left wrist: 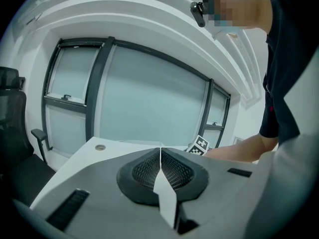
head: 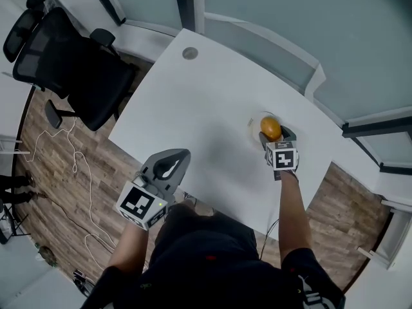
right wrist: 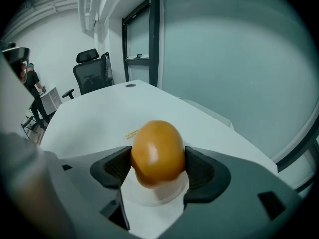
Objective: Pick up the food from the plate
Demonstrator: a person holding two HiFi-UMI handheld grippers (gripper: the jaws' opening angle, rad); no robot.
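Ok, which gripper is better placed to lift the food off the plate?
Right. The right gripper has its jaws against both sides of the orange food over the plate. The left gripper is shut on nothing, back by the near edge of the table, away from the plate.

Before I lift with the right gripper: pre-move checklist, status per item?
1. Grip: right gripper closed on the food, both pads touching it: ok.
2. Centring: food sits midway between the pads: ok.
3. Food clear of the plate: cannot tell.
4. Path above the food free of things: ok.
5. The left gripper is shut, empty and away from the plate: ok.
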